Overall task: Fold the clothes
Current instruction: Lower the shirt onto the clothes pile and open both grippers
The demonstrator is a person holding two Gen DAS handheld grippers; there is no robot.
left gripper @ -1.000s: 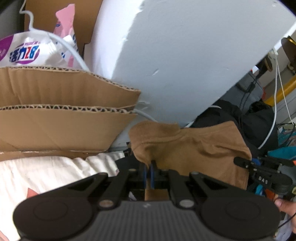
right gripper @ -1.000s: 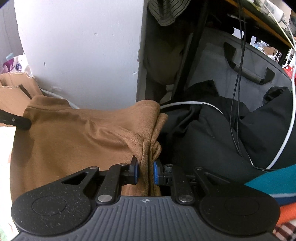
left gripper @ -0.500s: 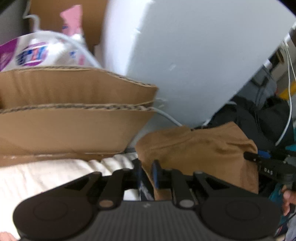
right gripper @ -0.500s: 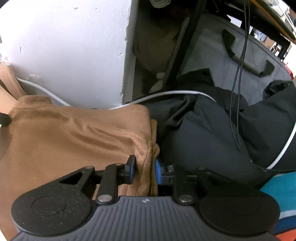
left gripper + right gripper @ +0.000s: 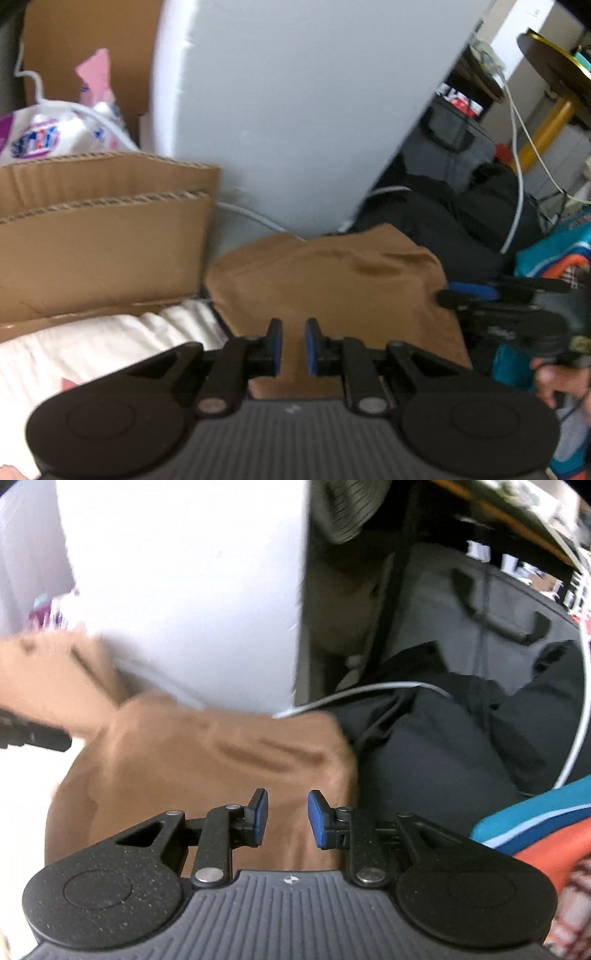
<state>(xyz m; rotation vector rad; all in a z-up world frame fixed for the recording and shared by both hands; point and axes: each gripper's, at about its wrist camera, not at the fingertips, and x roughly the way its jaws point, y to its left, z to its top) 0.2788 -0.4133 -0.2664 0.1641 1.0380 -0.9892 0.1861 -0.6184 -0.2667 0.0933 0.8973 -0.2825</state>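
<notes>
A folded brown garment (image 5: 332, 280) lies against the foot of a white wall, between a cardboard box and dark clothes. My left gripper (image 5: 293, 345) hovers over its near edge. Its blue pads stand a narrow gap apart and pinch nothing; the cloth shows below the gap. My right gripper (image 5: 288, 818) is over the right edge of the garment (image 5: 207, 760). Its jaws are opening and no fabric is between them. The right gripper (image 5: 443, 295) also shows in the left wrist view, at the garment's right side. The left gripper (image 5: 33, 734) pokes into the right wrist view from the left.
Cardboard box flaps (image 5: 99, 236) stand at the left, with white bedding (image 5: 92, 347) below them. Dark clothes (image 5: 461, 738), a white cable (image 5: 369, 694) and a grey bag (image 5: 498, 609) crowd the right. Teal and orange fabric (image 5: 535, 812) lies near right. A person's hand (image 5: 554, 376) holds the right gripper.
Both grippers have let go of the brown garment. The left pads parted and slid off its corner; the right jaws widened and the pinched fold dropped out. The garment has settled lower.
</notes>
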